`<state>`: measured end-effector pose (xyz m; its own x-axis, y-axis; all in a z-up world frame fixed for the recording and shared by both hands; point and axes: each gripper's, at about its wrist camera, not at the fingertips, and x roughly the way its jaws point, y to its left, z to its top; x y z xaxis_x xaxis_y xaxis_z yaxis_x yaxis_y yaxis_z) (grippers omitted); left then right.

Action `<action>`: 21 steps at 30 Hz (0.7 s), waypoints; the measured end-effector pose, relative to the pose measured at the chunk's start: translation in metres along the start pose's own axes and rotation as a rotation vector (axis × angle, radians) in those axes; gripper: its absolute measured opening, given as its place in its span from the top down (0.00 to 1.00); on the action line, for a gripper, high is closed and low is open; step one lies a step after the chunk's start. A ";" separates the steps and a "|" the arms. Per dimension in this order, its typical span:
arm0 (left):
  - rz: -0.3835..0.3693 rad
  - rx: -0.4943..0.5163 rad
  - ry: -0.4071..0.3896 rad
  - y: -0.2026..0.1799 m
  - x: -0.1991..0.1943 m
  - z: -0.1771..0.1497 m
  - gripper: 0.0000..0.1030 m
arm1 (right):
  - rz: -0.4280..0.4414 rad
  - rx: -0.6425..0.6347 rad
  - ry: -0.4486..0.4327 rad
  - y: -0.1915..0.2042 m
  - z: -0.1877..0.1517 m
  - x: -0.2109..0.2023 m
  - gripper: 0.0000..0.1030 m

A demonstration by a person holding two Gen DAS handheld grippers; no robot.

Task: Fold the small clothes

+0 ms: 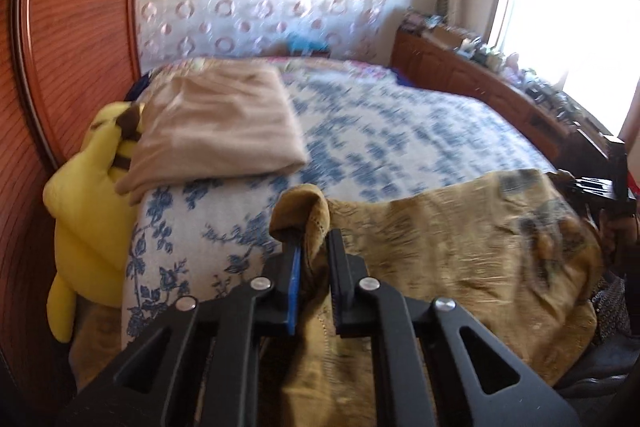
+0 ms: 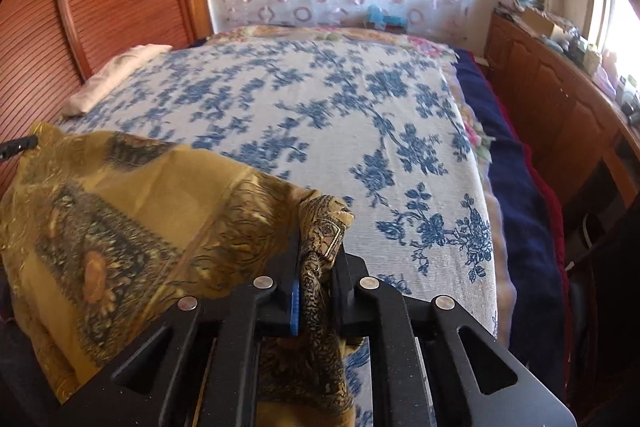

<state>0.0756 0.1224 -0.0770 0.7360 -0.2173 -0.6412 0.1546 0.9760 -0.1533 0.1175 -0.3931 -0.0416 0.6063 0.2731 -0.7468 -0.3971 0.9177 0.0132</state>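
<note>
**Yellow scarf held at two corners over the bed's near edge**

The left gripper and right gripper each pinch a bunched corner of the yellow patterned scarf, stretched between them above the bed. Far left lie a folded beige cloth and a yellow plush toy. A cluttered wooden cabinet runs along the right.

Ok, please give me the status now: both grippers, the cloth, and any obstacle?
Left gripper shut on mustard cloth corner. Right gripper shut on opposite corner. Cloth stretched between them above bedspread. Folded beige garment lies aside, not blocking.
</note>
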 end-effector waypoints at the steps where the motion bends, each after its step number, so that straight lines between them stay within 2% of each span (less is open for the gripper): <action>1: -0.001 0.006 -0.018 -0.005 -0.007 0.002 0.94 | 0.002 0.003 -0.024 0.002 0.001 -0.008 0.93; 8: -0.012 0.007 -0.155 -0.025 -0.062 0.020 0.97 | -0.019 0.001 -0.172 0.012 0.014 -0.065 0.93; 15: -0.040 0.028 -0.302 -0.046 -0.125 0.043 0.98 | -0.056 -0.075 -0.342 0.034 0.035 -0.145 0.94; 21: -0.052 0.042 -0.416 -0.051 -0.173 0.070 0.98 | -0.079 -0.120 -0.438 0.035 0.061 -0.202 0.94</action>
<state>-0.0139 0.1117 0.0945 0.9285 -0.2509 -0.2738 0.2193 0.9654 -0.1410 0.0229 -0.3984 0.1508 0.8616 0.3240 -0.3907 -0.3996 0.9076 -0.1286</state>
